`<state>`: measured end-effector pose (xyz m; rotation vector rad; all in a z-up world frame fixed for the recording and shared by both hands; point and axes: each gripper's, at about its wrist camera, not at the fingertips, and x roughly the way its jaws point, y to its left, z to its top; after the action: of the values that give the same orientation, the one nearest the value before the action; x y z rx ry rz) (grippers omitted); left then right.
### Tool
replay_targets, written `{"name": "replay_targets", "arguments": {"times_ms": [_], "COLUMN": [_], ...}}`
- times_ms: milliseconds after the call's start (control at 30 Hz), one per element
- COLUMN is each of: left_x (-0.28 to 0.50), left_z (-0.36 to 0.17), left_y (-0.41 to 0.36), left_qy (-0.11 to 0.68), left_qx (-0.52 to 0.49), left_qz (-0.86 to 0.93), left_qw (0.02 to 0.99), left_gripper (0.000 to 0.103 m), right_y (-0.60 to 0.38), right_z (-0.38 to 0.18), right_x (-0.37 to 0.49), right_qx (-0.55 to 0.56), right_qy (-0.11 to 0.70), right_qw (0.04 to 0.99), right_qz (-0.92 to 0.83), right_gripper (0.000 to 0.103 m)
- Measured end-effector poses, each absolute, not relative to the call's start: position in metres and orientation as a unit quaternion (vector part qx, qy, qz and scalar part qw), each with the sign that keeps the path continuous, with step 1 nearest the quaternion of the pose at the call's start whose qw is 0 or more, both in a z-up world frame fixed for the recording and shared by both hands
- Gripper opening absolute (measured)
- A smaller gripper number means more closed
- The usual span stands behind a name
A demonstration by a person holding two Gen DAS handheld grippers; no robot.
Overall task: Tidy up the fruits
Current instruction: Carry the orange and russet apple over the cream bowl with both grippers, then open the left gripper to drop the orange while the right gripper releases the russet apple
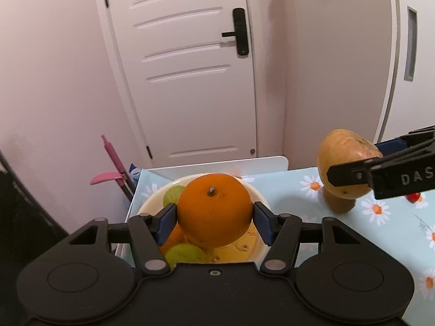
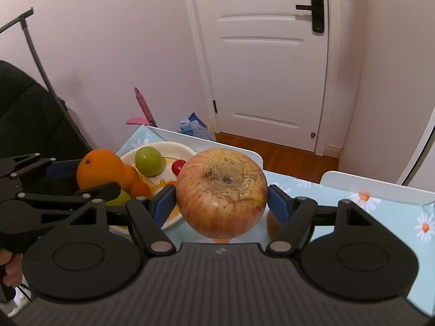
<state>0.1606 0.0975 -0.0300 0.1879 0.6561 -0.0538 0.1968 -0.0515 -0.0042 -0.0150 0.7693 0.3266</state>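
My left gripper is shut on an orange, held in the air over a cream bowl at the table's far left corner. The bowl holds green fruits, a small red one and orange pieces. My right gripper is shut on a large red-yellow apple, lifted above the tablecloth just right of the bowl. In the left wrist view the apple and the right gripper hang at the right. In the right wrist view the orange and left gripper show at the left.
The table wears a light blue daisy-print cloth, with white chair backs at its far edge. A small red thing lies on the cloth at the right. Beyond are a white door, pink walls, and a pink-handled tool beside the table.
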Motion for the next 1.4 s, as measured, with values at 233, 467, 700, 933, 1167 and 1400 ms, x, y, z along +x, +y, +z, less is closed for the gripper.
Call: {"name": "replay_targets", "arguments": {"times_ms": [233, 467, 700, 933, 1167, 1400], "left_x": [0.201, 0.234, 0.249, 0.252, 0.239, 0.216], "left_z": [-0.048, -0.072, -0.087, -0.091, -0.068, -0.055], "left_y": [0.113, 0.119, 0.118, 0.12, 0.129, 0.149], "left_qy": [0.327, 0.342, 0.362, 0.374, 0.331, 0.342], "left_qx": [0.114, 0.129, 0.142, 0.136, 0.13, 0.105], "left_qz": [-0.067, -0.095, -0.114, -0.125, -0.106, -0.067], "left_qw": [0.936, 0.926, 0.914, 0.909, 0.929, 0.931], "left_gripper": [0.065, 0.065, 0.065, 0.069, 0.098, 0.101], "right_y": [-0.034, -0.026, -0.023, -0.031, -0.034, -0.023], "right_z": [-0.014, -0.027, -0.033, -0.029, -0.026, -0.023], "right_x": [0.205, 0.213, 0.217, 0.215, 0.214, 0.214], "right_qx": [0.007, 0.015, 0.015, 0.023, 0.013, -0.011], "right_qy": [0.38, 0.39, 0.399, 0.395, 0.397, 0.4], "right_qw": [0.918, 0.917, 0.915, 0.917, 0.916, 0.912], "right_qz": [0.115, 0.084, 0.059, 0.04, 0.05, 0.091], "right_gripper": [0.088, 0.088, 0.088, 0.088, 0.088, 0.088]}}
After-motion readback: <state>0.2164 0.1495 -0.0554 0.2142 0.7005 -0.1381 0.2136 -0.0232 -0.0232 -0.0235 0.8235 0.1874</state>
